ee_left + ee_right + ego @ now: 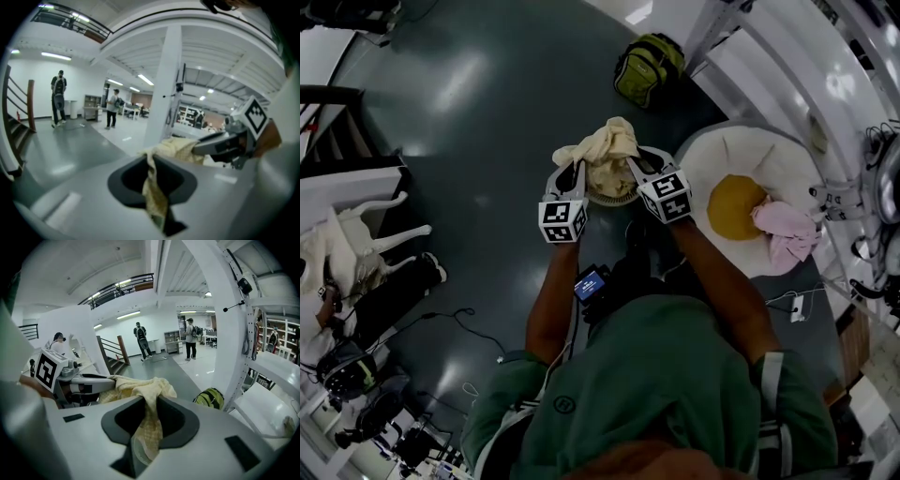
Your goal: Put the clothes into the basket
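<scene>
The cloth (602,150) is a pale, creamy yellow piece with a faint check weave, bunched and crumpled into soft folds. It hangs between the two tools above the white mesh basket (615,196) on the dark floor. The left gripper (577,174) is clamped on one edge, with fabric trailing down through its jaws. The right gripper (637,170) pinches the other side, and the rest is heaped just past both sets of tips.

Open grey floor (487,112) ahead and left, green backpack (649,67) beyond, egg-shaped cushion (722,155) close right, white frame (773,47) behind it
</scene>
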{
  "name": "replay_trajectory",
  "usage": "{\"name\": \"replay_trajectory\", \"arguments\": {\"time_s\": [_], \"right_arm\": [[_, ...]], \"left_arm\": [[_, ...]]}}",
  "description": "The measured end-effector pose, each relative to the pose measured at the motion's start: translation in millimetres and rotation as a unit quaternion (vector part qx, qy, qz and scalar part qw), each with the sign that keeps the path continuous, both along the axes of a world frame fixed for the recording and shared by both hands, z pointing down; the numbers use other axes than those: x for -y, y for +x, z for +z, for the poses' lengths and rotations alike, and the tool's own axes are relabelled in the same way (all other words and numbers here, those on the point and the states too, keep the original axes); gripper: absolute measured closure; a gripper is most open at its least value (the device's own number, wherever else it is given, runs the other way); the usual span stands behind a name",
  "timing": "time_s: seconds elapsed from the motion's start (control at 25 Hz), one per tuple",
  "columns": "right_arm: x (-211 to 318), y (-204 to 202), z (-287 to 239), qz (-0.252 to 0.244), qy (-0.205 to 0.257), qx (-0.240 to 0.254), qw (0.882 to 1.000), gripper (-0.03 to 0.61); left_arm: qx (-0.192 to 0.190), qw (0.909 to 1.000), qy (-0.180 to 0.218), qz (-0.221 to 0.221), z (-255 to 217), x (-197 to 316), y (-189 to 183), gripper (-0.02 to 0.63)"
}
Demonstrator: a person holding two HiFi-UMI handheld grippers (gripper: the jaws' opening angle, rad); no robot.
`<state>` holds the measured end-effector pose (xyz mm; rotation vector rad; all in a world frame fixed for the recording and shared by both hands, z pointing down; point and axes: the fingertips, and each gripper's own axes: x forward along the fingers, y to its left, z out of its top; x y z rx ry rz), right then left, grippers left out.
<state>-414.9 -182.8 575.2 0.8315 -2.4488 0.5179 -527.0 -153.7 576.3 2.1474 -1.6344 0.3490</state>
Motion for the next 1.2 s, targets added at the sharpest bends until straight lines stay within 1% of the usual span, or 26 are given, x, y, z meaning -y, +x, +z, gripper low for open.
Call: {"name": "replay_trajectory", "arguments": {"time_s": [0.2, 0.32, 0.68, 0.88, 1.2], "right_arm": [[-3.9, -6.6, 16.7, -0.007, -0.029, -0.018, 0.999, 0.502], [-9.6, -8.7, 24.2, -0.012, -0.042, -0.024, 0.999, 0.471], [-6.4, 3.5, 21.5, 0.0, -0.034, -0.023, 0.999, 0.471], [-8.7, 21.1, 20.3, 0.015, -0.029, -0.026, 0.999, 0.471], [-10.6, 53.0, 11.9, 0.054, -0.02, -0.03, 0.998, 0.471]], "left_arm": [[-0.003, 0.9999, -0.012, 0.007, 5.9, -2.4, -4.3, 0.575], [-0.005, 0.9998, -0.014, 0.01, 7.5, -4.9, -6.4, 0.555], [-0.001, 0.9999, 0.002, 0.017, -1.0, 1.7, 1.7, 0.555], [0.0, 0.9997, 0.007, 0.023, -5.7, 1.1, 9.6, 0.555], [-0.007, 0.9983, 0.017, 0.055, -16.7, 8.6, 32.4, 0.555]]}}
